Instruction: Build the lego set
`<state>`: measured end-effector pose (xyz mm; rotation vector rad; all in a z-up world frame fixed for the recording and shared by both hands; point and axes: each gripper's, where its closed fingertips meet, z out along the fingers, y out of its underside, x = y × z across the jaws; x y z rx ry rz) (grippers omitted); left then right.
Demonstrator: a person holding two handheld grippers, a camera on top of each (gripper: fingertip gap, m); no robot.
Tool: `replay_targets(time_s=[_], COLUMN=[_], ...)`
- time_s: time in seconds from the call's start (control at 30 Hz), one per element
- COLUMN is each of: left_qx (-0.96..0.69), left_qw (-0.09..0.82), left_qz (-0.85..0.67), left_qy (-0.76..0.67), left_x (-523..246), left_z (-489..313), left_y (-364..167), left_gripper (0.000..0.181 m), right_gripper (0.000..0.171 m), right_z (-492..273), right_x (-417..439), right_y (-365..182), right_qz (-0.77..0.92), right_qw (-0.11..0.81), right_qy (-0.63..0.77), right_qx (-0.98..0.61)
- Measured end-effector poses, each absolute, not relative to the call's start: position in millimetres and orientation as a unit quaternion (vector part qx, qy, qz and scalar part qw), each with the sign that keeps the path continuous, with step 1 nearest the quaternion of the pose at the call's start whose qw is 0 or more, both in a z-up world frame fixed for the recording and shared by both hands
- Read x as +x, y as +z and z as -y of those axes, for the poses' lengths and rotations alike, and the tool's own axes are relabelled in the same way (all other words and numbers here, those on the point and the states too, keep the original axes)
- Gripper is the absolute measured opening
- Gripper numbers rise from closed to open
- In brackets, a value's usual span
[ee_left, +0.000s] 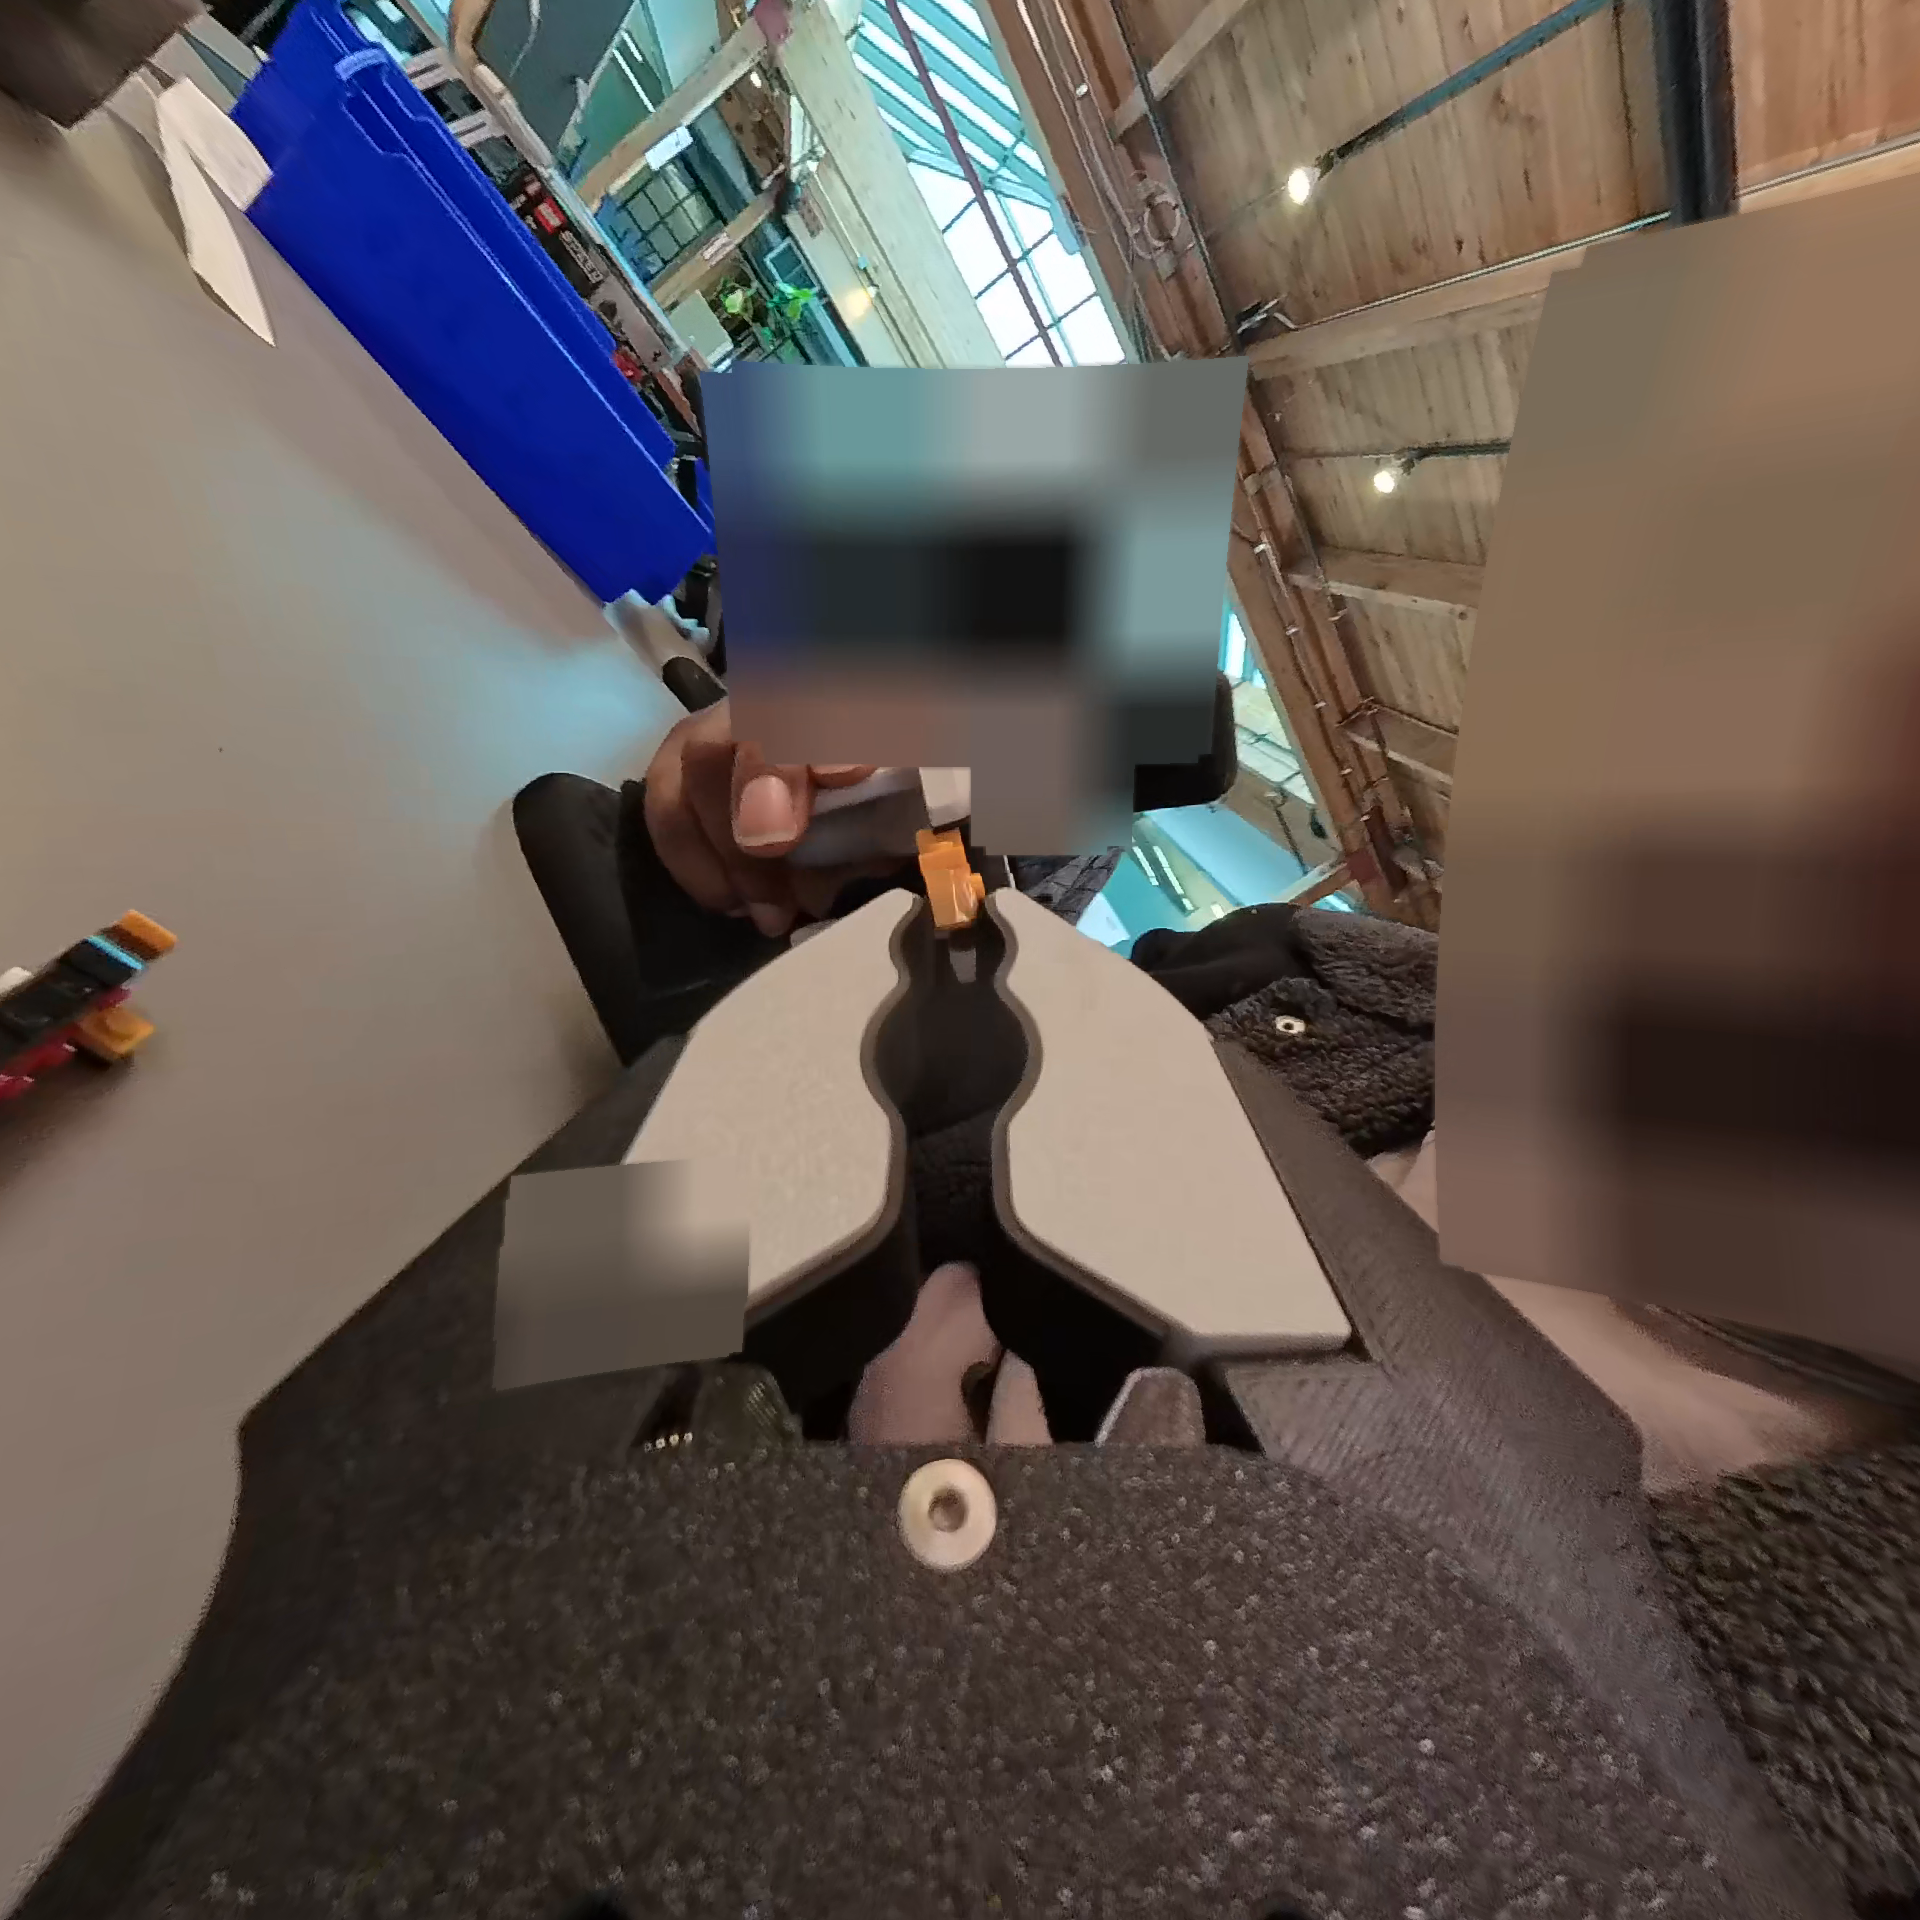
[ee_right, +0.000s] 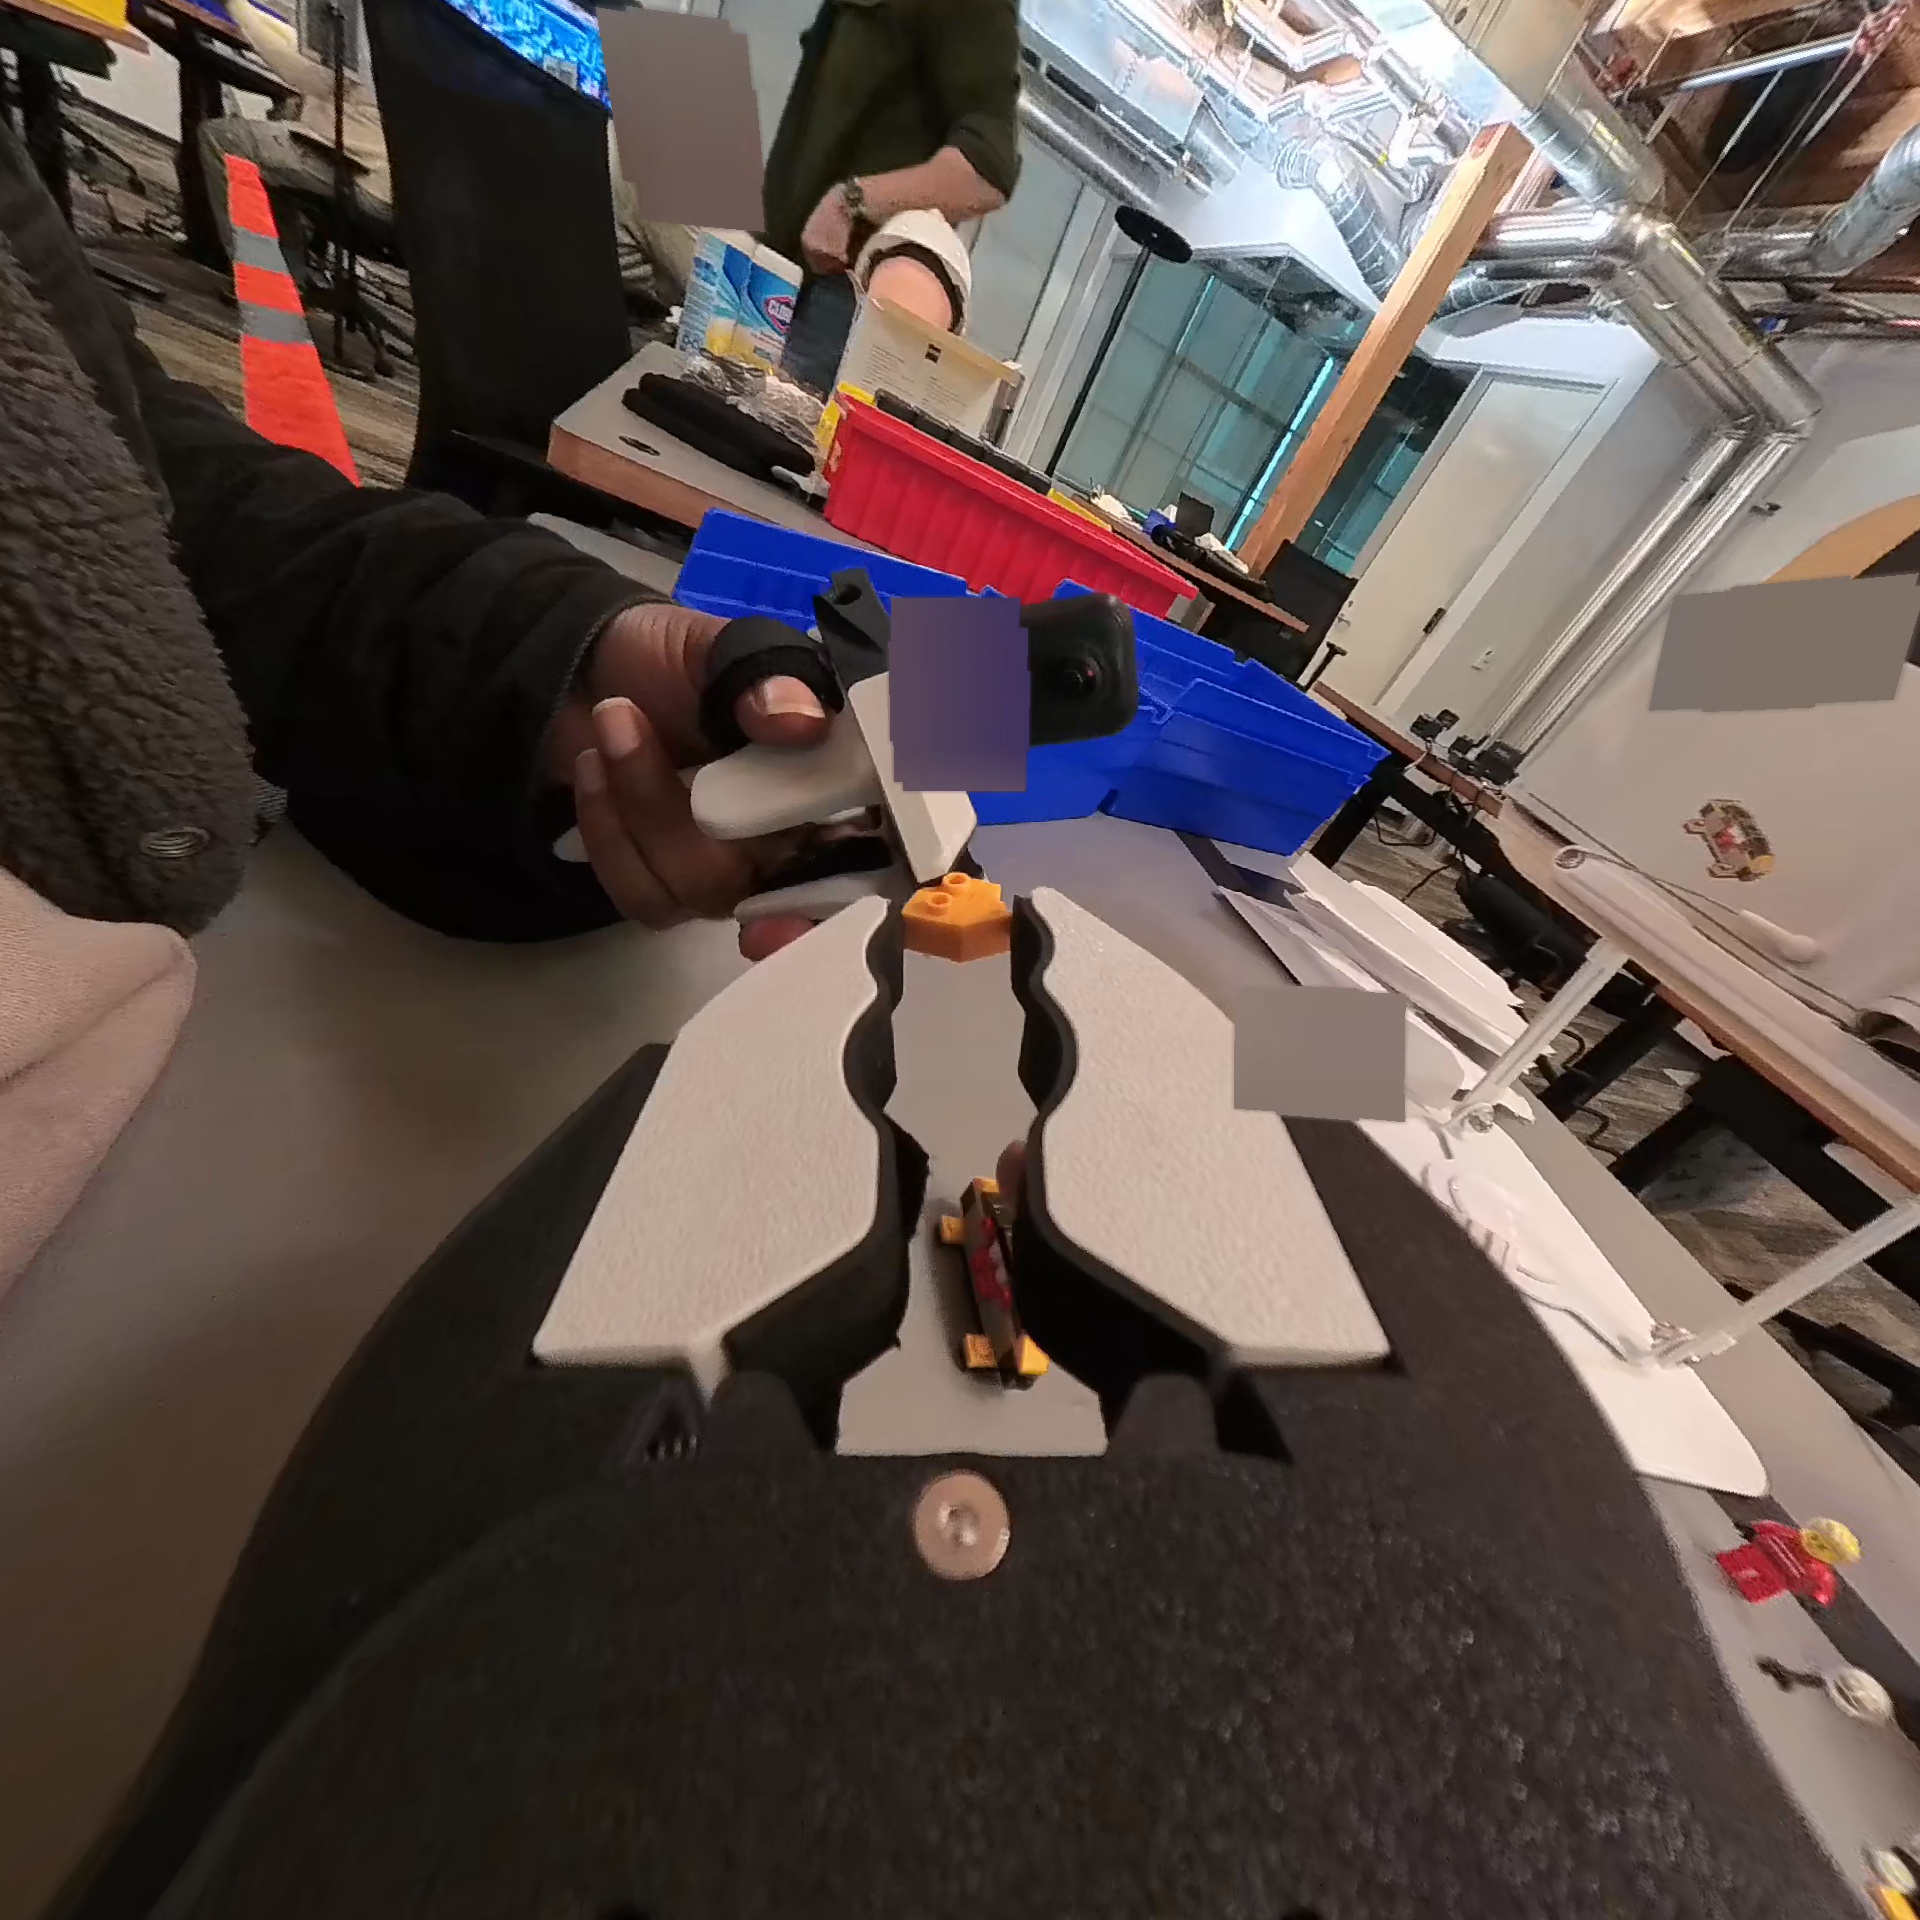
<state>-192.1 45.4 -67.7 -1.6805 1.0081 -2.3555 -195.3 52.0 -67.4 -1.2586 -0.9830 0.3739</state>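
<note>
The grey surface [ee_right: 416, 1091] carries most of what matters, and it shows a build that I judge to be only partly done. Blue bins [ee_right: 1195, 727] stand at its far side, with white paper sheets [ee_right: 1382, 956] beside them.

The largest built piece is a small black, red and orange model [ee_left: 78, 997] lying on the surface, well apart from both tools; in the right wrist view it shows low between the fingers. It looks like several bricks already joined, so some steps are complete.

Loose parts remain unplaced. A red and yellow figure [ee_right: 1782, 1564] lies on its side near the right edge of the surface, with a small dark bit and a pale round piece [ee_right: 1855, 1694] just beyond it. These suggest several steps left.

The work in hand is a small orange brick [ee_right: 956, 920], held up in the air between the two tools rather than resting on anything. The left tool [ee_left: 951, 925] is clenched on it, its tips pinching the brick's lower end. The right tool [ee_right: 956, 925] also meets the brick: its tips sit against both sides with the fingers spread only as wide as the piece, so it appears to grasp it too. This looks like a handover or re-grip, with the brick not yet attached to the model.
</note>
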Motion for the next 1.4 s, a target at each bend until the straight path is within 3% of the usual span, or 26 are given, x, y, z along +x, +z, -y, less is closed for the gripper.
replay_targets(time_s=[0.47,0.8,0.93,1.1,1.4], left_qx=[-0.483,-0.469,-0.485,-0.512,-0.515], left_qw=[-0.063,-0.071,-0.026,0.095,0.210], left_qz=[-0.257,-0.237,-0.247,-0.316,-0.411], left_qy=[-0.835,-0.848,-0.838,-0.793,-0.722], left_x=[-196.0,-197.3,-195.0,-196.5,-197.4], left_z=[-30.6,-27.2,-34.7,-44.8,-41.4], left_y=[-55.1,-50.1,-54.3,-58.1,-63.7], left_gripper=[0.008,0.008,0.009,0.009,0.008], right_gripper=[0.020,0.020,0.020,0.028,0.018], right_z=[-35.8,-31.6,-39.1,-47.3,-45.9], right_x=[-199.2,-200.2,-197.5,-189.0,-196.3], right_y=[-54.6,-49.4,-53.3,-57.5,-63.4], right_qz=[0.446,0.445,0.428,0.378,0.317], right_qw=[0.696,0.702,0.696,0.640,0.539], right_qy=[0.214,0.222,0.223,0.316,0.463], right_qx=[-0.520,-0.510,-0.531,-0.590,-0.628])
